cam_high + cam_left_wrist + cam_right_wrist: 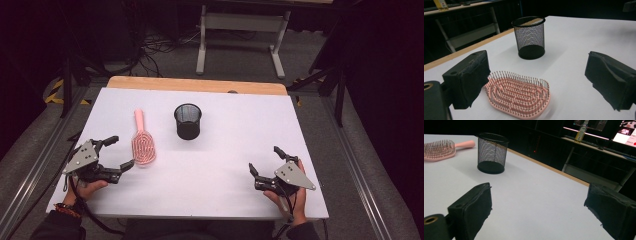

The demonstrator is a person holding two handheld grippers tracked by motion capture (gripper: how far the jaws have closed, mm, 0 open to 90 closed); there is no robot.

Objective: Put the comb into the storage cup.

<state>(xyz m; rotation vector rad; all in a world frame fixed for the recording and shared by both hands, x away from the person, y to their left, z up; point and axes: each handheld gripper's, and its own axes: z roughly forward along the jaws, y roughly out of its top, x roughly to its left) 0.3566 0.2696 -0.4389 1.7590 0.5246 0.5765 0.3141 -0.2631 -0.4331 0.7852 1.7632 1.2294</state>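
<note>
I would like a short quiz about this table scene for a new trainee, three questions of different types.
1. True or false: the pink hairbrush lies inside the black mesh cup.
2. Which tool is nearer the hairbrush: A) left tool B) right tool?
3. Fill in: both tools have their jaws ____.

Key: 1 false, it lies on the white table beside the cup; 2 A; 3 open.

We wore dark sleeves and a beaded wristband (pixel 64 209) — our black grippers carried grey three-cornered plates and trailing black cables.
</note>
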